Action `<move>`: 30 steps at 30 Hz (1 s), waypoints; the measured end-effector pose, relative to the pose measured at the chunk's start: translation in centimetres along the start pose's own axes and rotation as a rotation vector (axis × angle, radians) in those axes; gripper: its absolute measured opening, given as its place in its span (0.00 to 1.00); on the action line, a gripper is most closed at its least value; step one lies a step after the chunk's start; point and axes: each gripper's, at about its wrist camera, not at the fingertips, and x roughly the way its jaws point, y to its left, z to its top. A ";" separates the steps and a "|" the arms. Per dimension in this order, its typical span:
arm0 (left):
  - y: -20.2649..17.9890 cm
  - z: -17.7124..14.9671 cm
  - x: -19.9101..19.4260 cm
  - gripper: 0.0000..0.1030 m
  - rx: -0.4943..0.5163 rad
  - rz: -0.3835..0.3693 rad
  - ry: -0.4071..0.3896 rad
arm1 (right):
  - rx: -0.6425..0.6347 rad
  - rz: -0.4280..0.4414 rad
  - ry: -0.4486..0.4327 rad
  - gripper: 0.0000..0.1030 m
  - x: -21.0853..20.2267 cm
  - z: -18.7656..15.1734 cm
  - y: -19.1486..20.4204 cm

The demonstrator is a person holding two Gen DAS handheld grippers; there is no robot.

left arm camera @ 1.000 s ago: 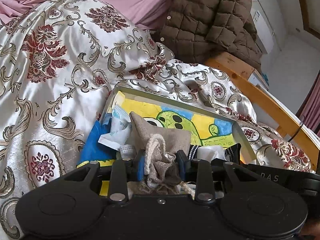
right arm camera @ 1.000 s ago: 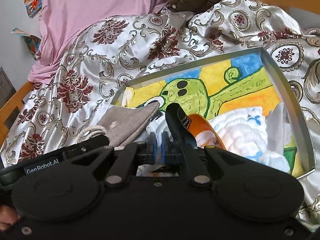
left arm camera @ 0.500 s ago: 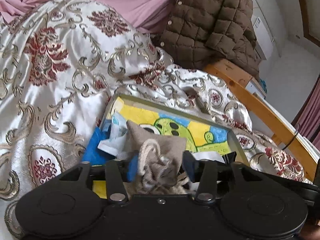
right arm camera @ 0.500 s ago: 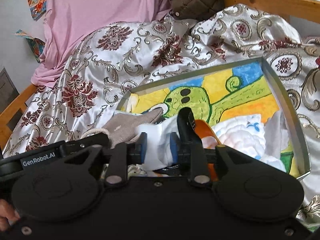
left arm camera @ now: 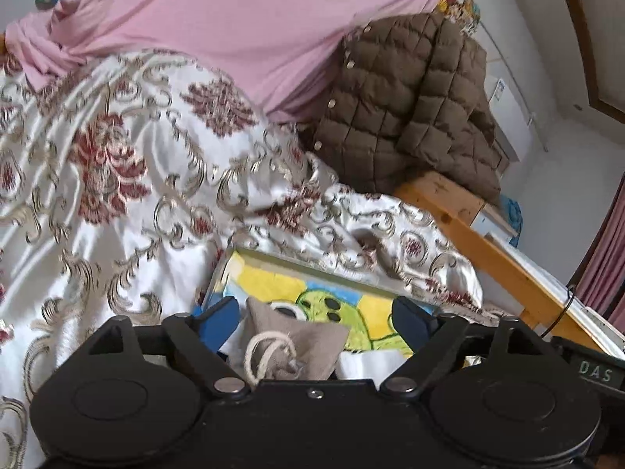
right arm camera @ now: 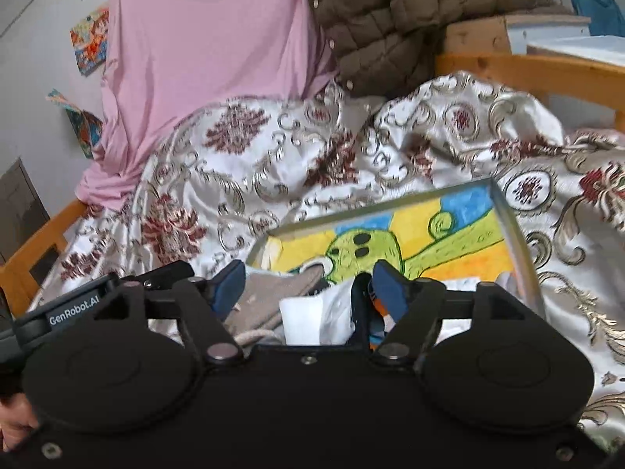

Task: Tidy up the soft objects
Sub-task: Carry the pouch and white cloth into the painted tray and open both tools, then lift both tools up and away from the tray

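Observation:
A metal tray (left arm camera: 273, 260) with a painted green cartoon on its floor lies on the bedspread. In it rests a grey burlap drawstring pouch (left arm camera: 300, 342) with a rope cord, beside white tissue (left arm camera: 371, 363). My left gripper (left arm camera: 314, 320) hovers just above the pouch, jaws opening, pads clear of it. My right gripper (right arm camera: 310, 287) is over the tray (right arm camera: 508, 226) too, jaws opening above a white cloth (right arm camera: 316, 312) and a black strap (right arm camera: 361, 301), with its pads touching neither. The pouch (right arm camera: 273, 293) lies to the cloth's left.
A satin floral bedspread (left arm camera: 117, 179) covers the bed. Behind it hang a pink sheet (left arm camera: 242, 27) and a brown quilted jacket (left arm camera: 406, 117). A wooden bed frame (left arm camera: 488, 250) runs along the right. The left gripper's body (right arm camera: 78, 312) shows beside the right one.
Both grippers have spread their jaws and risen back from the tray. The left let go of the burlap pouch, the right let go of the white cloth; both things stay in the tray.

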 end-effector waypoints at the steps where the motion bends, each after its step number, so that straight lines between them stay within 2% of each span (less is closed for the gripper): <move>1: -0.4 0.2 -0.5 0.86 0.011 -0.001 -0.013 | 0.001 0.000 -0.009 0.68 -0.6 0.2 0.0; 5: -2.0 0.7 -2.5 0.94 0.056 -0.002 -0.064 | -0.009 -0.008 -0.054 0.87 -3.4 0.9 0.1; 8: -2.9 1.0 -3.9 0.95 0.068 -0.016 -0.088 | -0.009 -0.011 -0.080 0.95 -5.4 1.1 0.3; 10: -3.4 1.1 -5.0 0.98 0.067 -0.017 -0.103 | -0.021 -0.020 -0.097 0.99 -6.6 1.1 0.6; 20: -5.7 0.2 -9.6 0.99 0.117 0.002 -0.152 | -0.033 -0.068 -0.180 0.99 -13.1 0.7 1.6; 26: -6.4 -2.2 -12.2 0.99 0.106 0.021 -0.155 | -0.021 -0.108 -0.188 0.99 -16.2 -0.6 1.2; 30: -6.9 -3.8 -13.5 0.99 0.140 0.046 -0.132 | -0.021 -0.136 -0.204 0.99 -18.6 -1.8 1.0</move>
